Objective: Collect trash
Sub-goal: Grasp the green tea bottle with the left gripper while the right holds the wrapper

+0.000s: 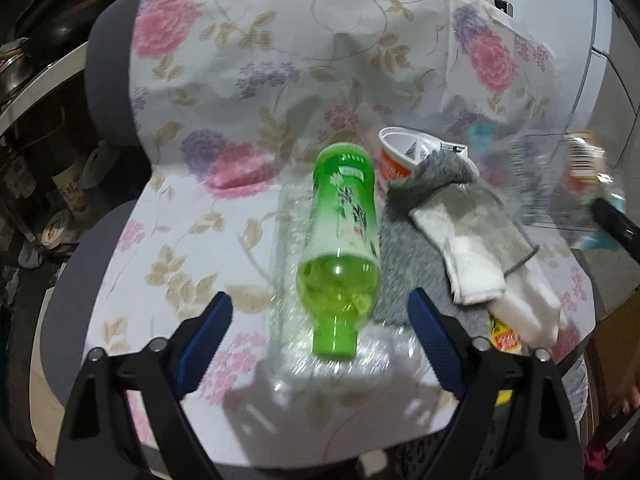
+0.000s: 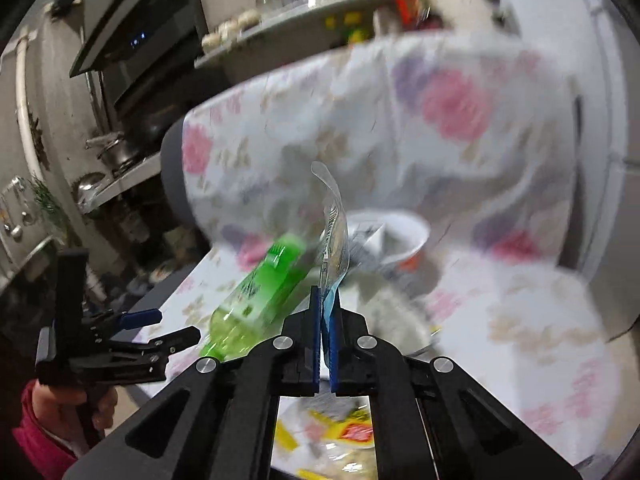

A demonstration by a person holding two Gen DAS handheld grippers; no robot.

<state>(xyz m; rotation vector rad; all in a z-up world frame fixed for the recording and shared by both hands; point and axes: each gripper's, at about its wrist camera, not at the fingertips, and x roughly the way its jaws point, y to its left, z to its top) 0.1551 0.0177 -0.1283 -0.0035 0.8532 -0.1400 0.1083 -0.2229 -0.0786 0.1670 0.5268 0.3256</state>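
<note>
A green plastic bottle (image 1: 342,236) lies on the floral-covered chair seat (image 1: 192,248), cap towards me, on a clear plastic sheet (image 1: 288,320). My left gripper (image 1: 320,320) is open, its blue pads on either side of the bottle's neck, apart from it. The bottle (image 2: 256,300) also shows in the right wrist view. My right gripper (image 2: 326,300) is shut on a clear plastic wrapper (image 2: 334,232) and holds it above the seat. It shows blurred at the right of the left wrist view (image 1: 560,184). A white and orange paper cup (image 1: 404,156) lies behind the bottle.
A grey fluffy cloth (image 1: 416,264) with white socks or rags (image 1: 472,248) lies right of the bottle. A yellow snack packet (image 2: 352,432) sits at the seat's front edge. Kitchen shelves with pots (image 2: 116,152) stand at the left. The left gripper (image 2: 160,332) shows in the right wrist view.
</note>
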